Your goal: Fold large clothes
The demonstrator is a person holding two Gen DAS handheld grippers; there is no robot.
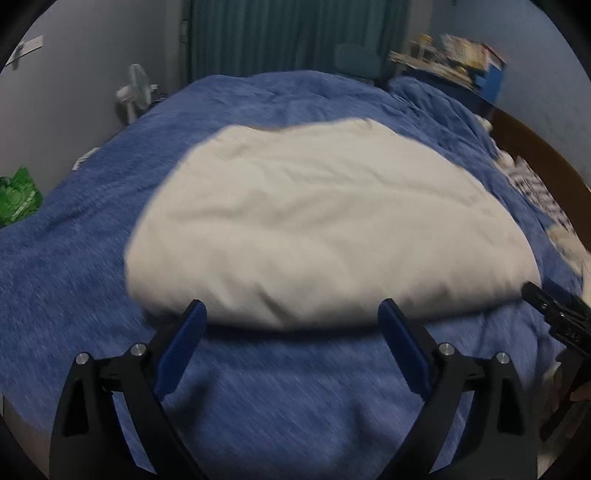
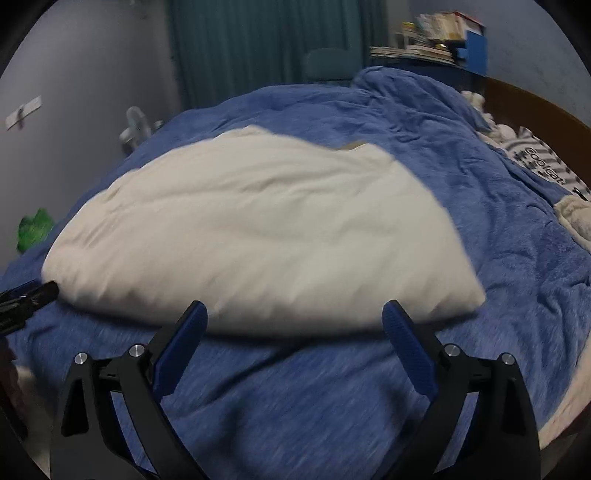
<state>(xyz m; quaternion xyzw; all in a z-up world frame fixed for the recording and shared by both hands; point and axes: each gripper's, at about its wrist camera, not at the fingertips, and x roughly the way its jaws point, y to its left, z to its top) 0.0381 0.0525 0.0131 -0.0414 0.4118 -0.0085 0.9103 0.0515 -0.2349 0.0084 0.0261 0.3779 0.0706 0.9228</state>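
A large cream-white garment (image 1: 314, 225) lies folded flat on a blue bedspread (image 1: 277, 398); it also shows in the right wrist view (image 2: 258, 236). My left gripper (image 1: 291, 314) is open and empty, its blue fingers just in front of the garment's near edge. My right gripper (image 2: 293, 315) is open and empty too, at the near edge toward the garment's right corner. The right gripper shows at the right edge of the left wrist view (image 1: 561, 314). The left gripper's tip shows at the left edge of the right wrist view (image 2: 33, 295).
The blue bedspread (image 2: 480, 177) is rumpled toward the far right. A striped cloth (image 2: 539, 162) and white fabric (image 2: 576, 218) lie by the brown headboard (image 2: 535, 103). A fan (image 1: 135, 92), green bag (image 1: 16, 199), curtain (image 1: 295, 33) and cluttered shelf (image 1: 454, 55) stand beyond the bed.
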